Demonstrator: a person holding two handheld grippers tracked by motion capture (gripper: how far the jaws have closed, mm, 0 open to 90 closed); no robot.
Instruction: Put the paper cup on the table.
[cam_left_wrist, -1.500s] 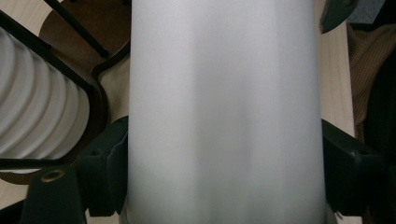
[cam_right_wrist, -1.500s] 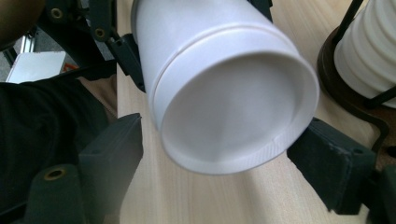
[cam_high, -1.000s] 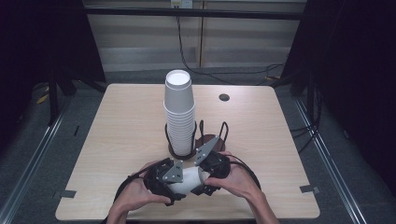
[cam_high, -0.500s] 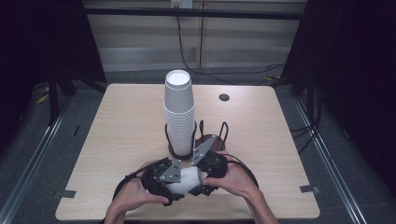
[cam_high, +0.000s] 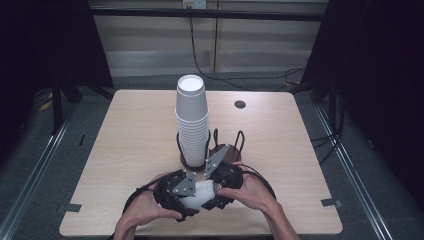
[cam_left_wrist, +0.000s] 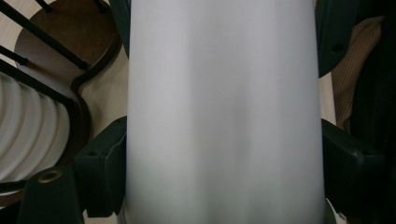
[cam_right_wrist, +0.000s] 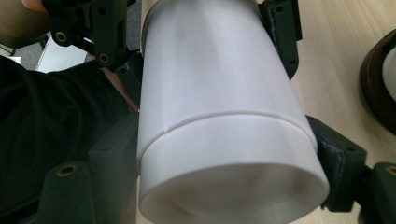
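Dark curtains and a grey floor ring a pale wooden table (cam_high: 125, 150), and all the action sits at its near edge. Over on the left, the person's left hand (cam_high: 145, 210) cups the left gripper (cam_high: 187, 197), its grey three-cornered plate facing up, and its black jaws are clamped on either side of a white foam cup (cam_high: 202, 192) that lies on its side between the two tools. From the left gripper view the cup's smooth white wall (cam_left_wrist: 224, 112) runs straight up the middle, jaw pads pressed against it left and right, with the dark brown round wooden base of a cup holder (cam_left_wrist: 60, 37) and its black wire uprights off to the left. Moving to the centre of the table, a tall stack of white foam cups (cam_high: 191, 120) stands upright in that holder (cam_high: 220, 150), just beyond the grippers. On to the right: the right gripper (cam_high: 217, 190), held by the right hand (cam_high: 247, 190), also grips the same cup, and its own view shows the cup's wide rim end (cam_right_wrist: 224, 140) close to the camera, jaws snug on both flanks, the left gripper's jaws (cam_right_wrist: 205, 28) grasping the far, narrower end. Farther right, a small dark round hole (cam_high: 240, 104) marks the tabletop near the back edge.
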